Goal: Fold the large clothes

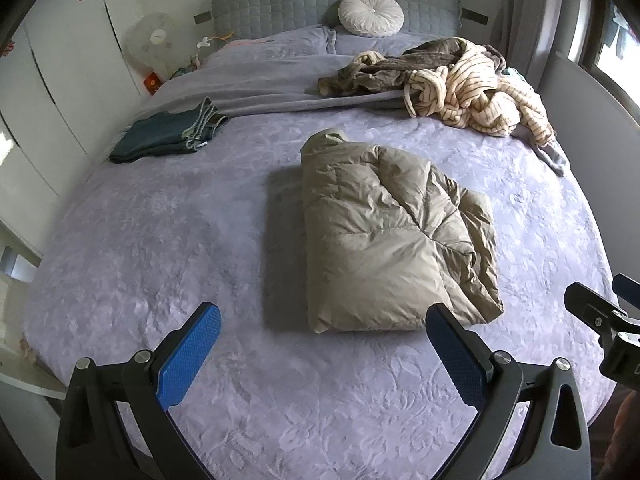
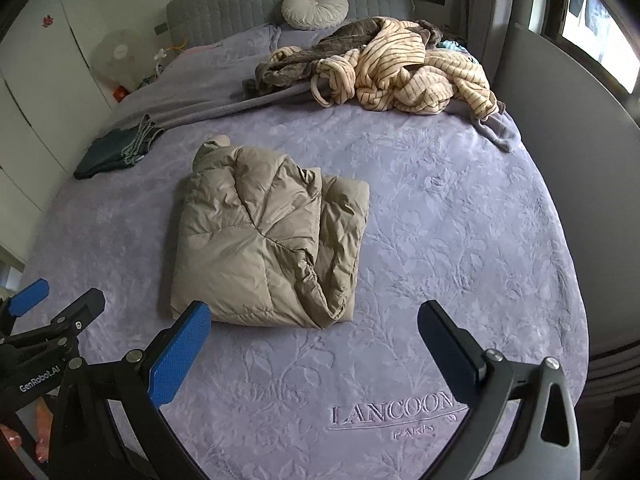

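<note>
- The left gripper point(image 1: 323, 322) has its blue-padded fingers point(image 1: 192, 354) spread wide, with nothing between them; they hang above the bedspread, short of the folded jacket's near edge.
- The right gripper point(image 2: 314, 320) is likewise splayed to its full width and empty, its blue pad point(image 2: 180, 354) just in front of the jacket's near left corner in its own view, not touching it.
- Each gripper shows at the edge of the other's view: the right one at the far right of the left view, the left one at the lower left of the right view.
- There are no containers in sight; the only thing bearing anything is the bed point(image 1: 160, 240), covered by a lilac embossed bedspread with stitched lettering near its foot.
- The puffer jacket point(image 1: 392, 236) lies in the middle of the bed, folded into a thick, roughly rectangular bundle. It is beige-khaki and quilted, with puffy creased panels; its right side shows rumpled layered edges, and a small rounded bit sticks out at the far end.
- Beyond it to the left, folded dark jeans point(image 1: 168, 136) rest near the bed's edge, well apart from the jacket.
- To the far right lies an unfolded heap of clothes point(image 1: 460, 84), cream striped fabric tangled with grey-brown.
- A round white cushion point(image 1: 371, 14) leans on the grey quilted headboard point(image 1: 280, 4).
- A white fan point(image 1: 154, 42) stands beside the bed at the left.
</note>
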